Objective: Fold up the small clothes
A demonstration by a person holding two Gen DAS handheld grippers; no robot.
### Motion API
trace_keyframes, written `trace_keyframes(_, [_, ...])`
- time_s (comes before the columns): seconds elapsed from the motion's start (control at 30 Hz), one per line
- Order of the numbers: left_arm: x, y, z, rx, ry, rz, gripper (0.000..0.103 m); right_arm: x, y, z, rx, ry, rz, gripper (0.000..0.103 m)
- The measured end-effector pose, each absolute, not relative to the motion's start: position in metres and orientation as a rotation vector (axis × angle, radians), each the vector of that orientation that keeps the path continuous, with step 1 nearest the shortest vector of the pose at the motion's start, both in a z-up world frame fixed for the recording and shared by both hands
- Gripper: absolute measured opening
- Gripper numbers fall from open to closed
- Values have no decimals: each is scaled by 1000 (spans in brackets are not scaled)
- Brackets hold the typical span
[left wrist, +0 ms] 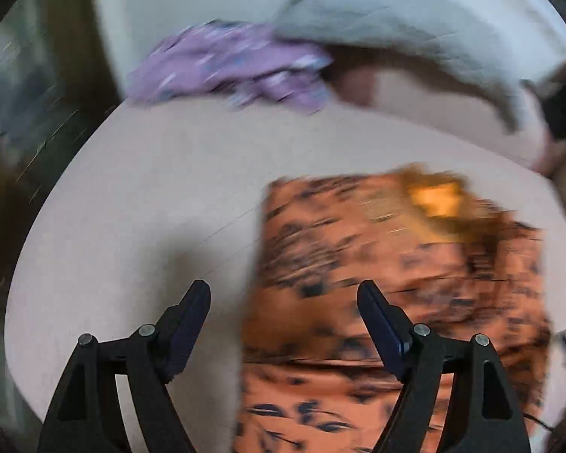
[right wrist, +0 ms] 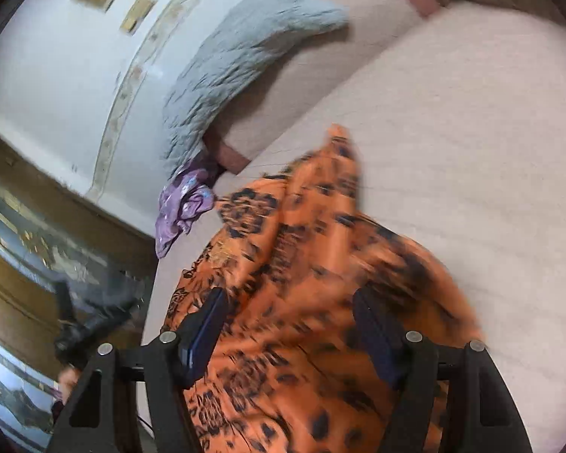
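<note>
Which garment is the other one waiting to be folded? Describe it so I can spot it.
Start at the pale bed surface and follow it to the grey quilted pillow by the wall. The crumpled purple garment lies just below it: small, lilac with light specks, unlike the large orange black-patterned cloth.

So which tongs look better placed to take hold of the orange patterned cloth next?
Right, probably. The right tongs stand open over the orange patterned cloth; the left tongs, also open, straddle only its edge, with bare bed under one finger.

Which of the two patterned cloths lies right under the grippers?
The orange cloth with dark blotches, spread flat right under both. The purple cloth lies crumpled farther off, beside the grey pillow.
</note>
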State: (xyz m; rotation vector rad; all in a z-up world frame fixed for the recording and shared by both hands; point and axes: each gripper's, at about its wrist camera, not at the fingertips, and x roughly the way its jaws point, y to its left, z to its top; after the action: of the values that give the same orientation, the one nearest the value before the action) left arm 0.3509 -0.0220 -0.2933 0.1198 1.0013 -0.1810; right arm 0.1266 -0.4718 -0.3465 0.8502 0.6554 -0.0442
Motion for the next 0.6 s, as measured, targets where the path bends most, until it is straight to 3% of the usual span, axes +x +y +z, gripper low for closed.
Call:
trace_keyframes(0.13, [350,-17,-330,94,1005,-143,80,201,-444,-314,725,699,-49,73])
trace_keyframes(0.23, [340,-24,-349,123,996,-151,80,262,-422,-297,610,749,-135,81])
trace_keyframes(0.47, [331,-24,-366,120,1003,-203,81,349,-391,-333,471,970,-342,81])
trace_keyframes(0.53, [331,-23,-367,99,1003,-208,81,352,-394,-345,473,980,-396,48])
trace_keyframes(0.57, [332,-22,-367,97,1002,-214,81,351,-398,-351,463,1009,-427,21])
trace_keyframes(0.6, [334,-20,-368,94,1001,-220,81,344,-404,-355,479,1014,-422,17])
